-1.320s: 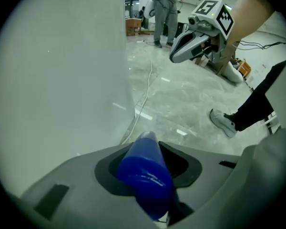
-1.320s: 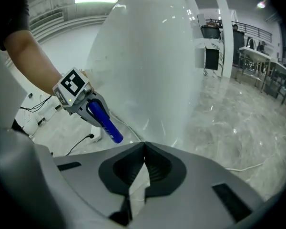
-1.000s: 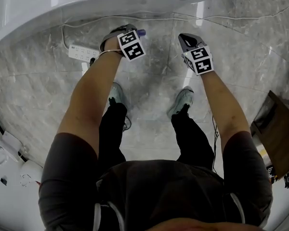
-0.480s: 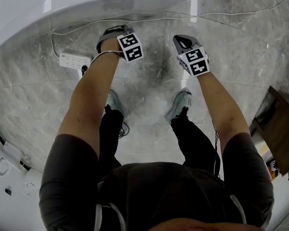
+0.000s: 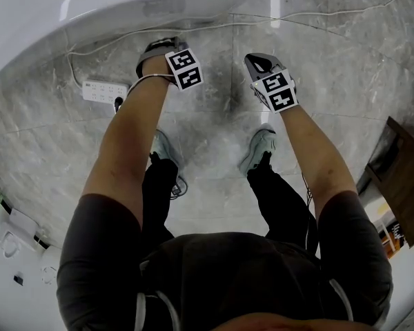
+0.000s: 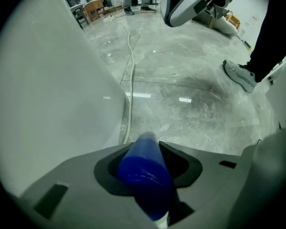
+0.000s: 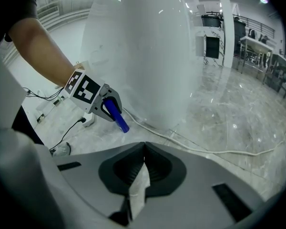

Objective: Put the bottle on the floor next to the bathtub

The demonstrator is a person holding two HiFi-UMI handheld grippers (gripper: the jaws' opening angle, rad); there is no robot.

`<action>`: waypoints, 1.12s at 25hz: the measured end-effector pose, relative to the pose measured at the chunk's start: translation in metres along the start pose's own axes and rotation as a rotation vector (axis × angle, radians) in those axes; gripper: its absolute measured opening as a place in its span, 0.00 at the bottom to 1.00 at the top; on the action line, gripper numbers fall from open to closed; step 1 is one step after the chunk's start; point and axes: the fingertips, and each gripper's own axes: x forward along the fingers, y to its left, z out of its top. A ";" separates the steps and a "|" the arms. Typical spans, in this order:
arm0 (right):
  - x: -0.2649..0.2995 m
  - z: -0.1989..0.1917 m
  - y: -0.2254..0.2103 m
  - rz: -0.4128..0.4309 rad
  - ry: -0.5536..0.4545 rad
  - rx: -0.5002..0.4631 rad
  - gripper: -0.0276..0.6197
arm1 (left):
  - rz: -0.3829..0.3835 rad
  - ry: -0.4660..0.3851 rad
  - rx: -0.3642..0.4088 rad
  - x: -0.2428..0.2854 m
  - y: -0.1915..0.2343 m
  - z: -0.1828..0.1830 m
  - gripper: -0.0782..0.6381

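Observation:
A blue bottle lies along the jaws of my left gripper, which is shut on it, tip aimed down at the marble floor. In the right gripper view the bottle sticks out of the left gripper, low beside the white bathtub. The tub's curved wall is close on the left. In the head view the left gripper is near the tub's base and hides the bottle. My right gripper hovers beside it, shut and empty.
A white power strip lies on the floor left of the left gripper, and a white cable runs along the tub's base. The person's shoes stand just behind the grippers. A wooden piece of furniture is at the right.
My left gripper has dropped and tipped downward with the bottle, closer to the floor by the tub. The right gripper stays shut and has shifted little.

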 end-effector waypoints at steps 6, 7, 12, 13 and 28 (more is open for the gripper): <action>-0.002 0.002 0.004 0.006 0.000 -0.002 0.03 | 0.018 -0.011 -0.001 -0.002 -0.004 0.004 0.36; -0.002 0.003 0.004 0.005 -0.002 -0.005 0.03 | 0.021 -0.009 0.001 -0.002 -0.005 0.004 0.38; -0.007 0.005 0.011 0.017 0.012 -0.015 0.03 | 0.043 -0.016 0.000 -0.009 -0.010 0.001 0.45; -0.007 0.005 0.013 0.019 0.013 -0.017 0.03 | 0.047 -0.021 -0.007 -0.011 -0.010 0.000 0.46; -0.122 0.089 0.063 0.006 0.000 -0.021 0.03 | 0.108 -0.125 -0.291 -0.186 -0.009 -0.039 0.52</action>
